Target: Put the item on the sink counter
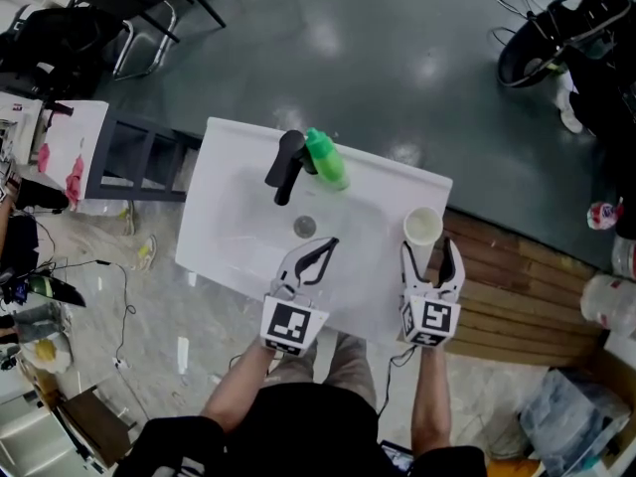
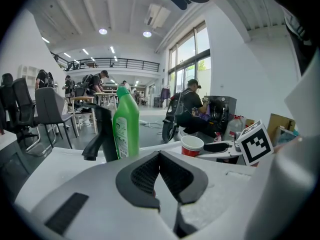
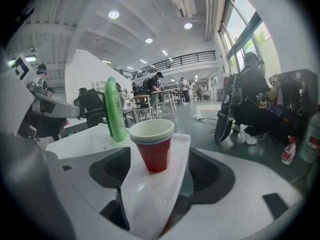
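Note:
A red paper cup (image 1: 423,226) with a white inside stands upright on the right corner of the white sink counter (image 1: 224,182). My right gripper (image 1: 429,255) is open just on the near side of it, one jaw on each side and neither touching. In the right gripper view the cup (image 3: 152,146) stands on the counter corner (image 3: 150,194) between the dark pads (image 3: 111,171). My left gripper (image 1: 320,253) hangs over the basin, shut with nothing in it; its pads (image 2: 145,174) meet in the left gripper view, where the cup (image 2: 191,145) shows to the right.
A black faucet (image 1: 286,165) and a green bottle (image 1: 326,157) stand at the counter's back edge, with the drain (image 1: 305,227) below them. A wooden pallet (image 1: 517,286) lies right of the sink, a grey rack (image 1: 139,157) to its left. A scooter (image 1: 556,28) is far right.

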`<state>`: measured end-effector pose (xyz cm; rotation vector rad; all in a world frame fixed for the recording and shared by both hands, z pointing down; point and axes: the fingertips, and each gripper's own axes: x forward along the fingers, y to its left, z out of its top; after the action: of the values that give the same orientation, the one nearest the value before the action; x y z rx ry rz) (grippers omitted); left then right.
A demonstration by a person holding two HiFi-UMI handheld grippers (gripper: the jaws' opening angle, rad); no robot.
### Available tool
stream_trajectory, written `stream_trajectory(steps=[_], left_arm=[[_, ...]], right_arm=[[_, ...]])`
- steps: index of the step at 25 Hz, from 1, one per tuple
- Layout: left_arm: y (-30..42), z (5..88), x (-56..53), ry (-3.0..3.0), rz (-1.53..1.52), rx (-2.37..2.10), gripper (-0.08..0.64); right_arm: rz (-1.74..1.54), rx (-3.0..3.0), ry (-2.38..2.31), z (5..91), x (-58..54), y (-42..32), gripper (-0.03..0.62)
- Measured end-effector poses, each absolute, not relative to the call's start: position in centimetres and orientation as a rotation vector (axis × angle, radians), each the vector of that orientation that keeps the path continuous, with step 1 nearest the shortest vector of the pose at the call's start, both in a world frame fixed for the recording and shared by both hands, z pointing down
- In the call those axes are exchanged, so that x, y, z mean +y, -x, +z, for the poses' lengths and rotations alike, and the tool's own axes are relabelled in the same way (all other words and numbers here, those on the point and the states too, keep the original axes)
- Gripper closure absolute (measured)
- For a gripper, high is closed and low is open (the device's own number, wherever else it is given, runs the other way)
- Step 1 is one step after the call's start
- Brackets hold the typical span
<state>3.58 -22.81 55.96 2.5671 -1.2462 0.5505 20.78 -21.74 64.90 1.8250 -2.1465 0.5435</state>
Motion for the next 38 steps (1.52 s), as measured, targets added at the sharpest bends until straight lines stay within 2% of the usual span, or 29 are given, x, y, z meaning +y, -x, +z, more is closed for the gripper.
stream_trajectory(steps=[8,15,26,38], left_arm=[[-2.6,54.2,-21.2,-2.554,0.535,-1.244,0.558],[-1.0,50.1,-20.3,-2.642,0.472,-1.258,0.558],[1.7,43.5,-17.0,-2.74,0.357,-1.238,0.558],[4.4,38.1,-12.3,-2.858,0.243,-1.174,0.557]], right_arm=[[0.498,-2.145,-1.883,61.6,-20.5,-20.6,0.246],[0.434,-2.16,-1.931,57.0,-19.0,-19.2,0.298],[0.305,-2.182,-2.022,48.0,-14.9,-15.9,0.43],[0.165,-2.161,-2.15,40.8,-8.3,-12.1,0.499]])
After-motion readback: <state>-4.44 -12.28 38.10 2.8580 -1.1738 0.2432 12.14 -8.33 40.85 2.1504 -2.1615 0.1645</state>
